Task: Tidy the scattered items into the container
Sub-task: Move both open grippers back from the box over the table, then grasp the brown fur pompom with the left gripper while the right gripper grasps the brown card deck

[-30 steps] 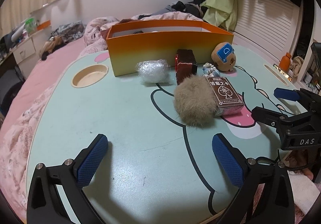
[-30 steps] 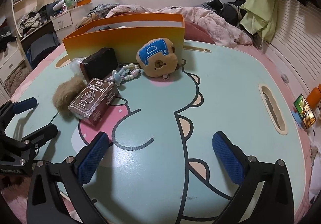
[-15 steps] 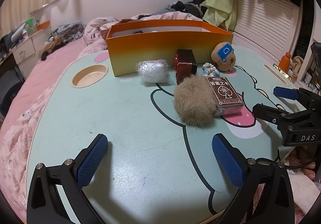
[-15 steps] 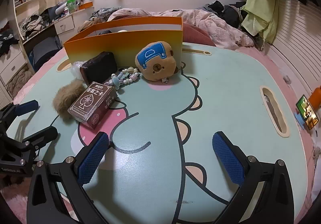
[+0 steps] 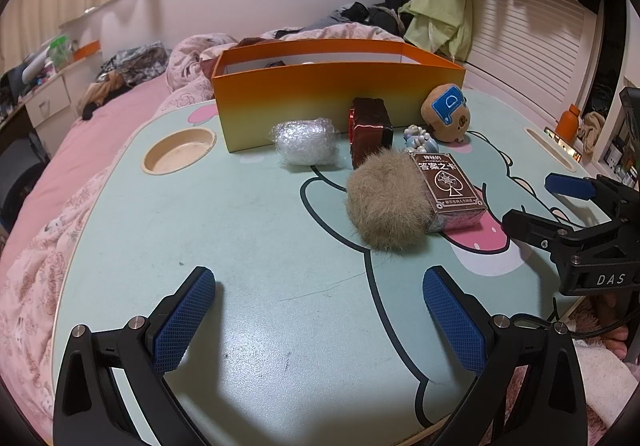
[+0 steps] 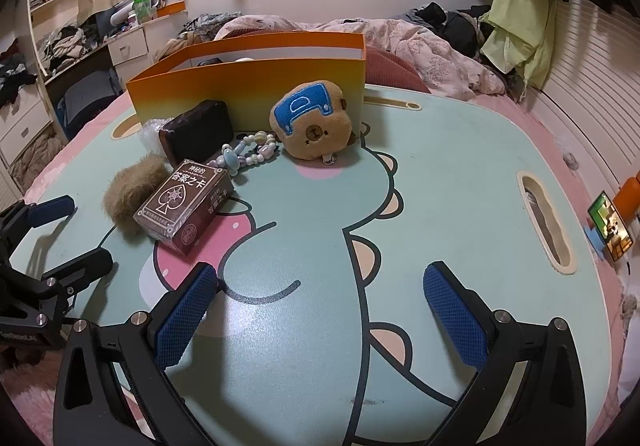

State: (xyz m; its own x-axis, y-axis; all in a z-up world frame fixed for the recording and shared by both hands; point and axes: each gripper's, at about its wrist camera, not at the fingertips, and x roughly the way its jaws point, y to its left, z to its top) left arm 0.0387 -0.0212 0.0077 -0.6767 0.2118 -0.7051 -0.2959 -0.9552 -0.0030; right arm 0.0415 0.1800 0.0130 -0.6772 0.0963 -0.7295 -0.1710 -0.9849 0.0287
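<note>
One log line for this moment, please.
left gripper: open, empty | right gripper: open, empty | card box: on table | orange container

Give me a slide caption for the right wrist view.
Open right gripper hovers above the table, facing card box, bead bracelet, plush toy and orange container.

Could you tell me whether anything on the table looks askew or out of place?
Mostly the scatter itself. The card box lies at a slant, pressed against the fur ball. The plastic bundle, dark red box, bead string and bear plush crowd against the orange container. Nothing looks spilled or broken.
</note>
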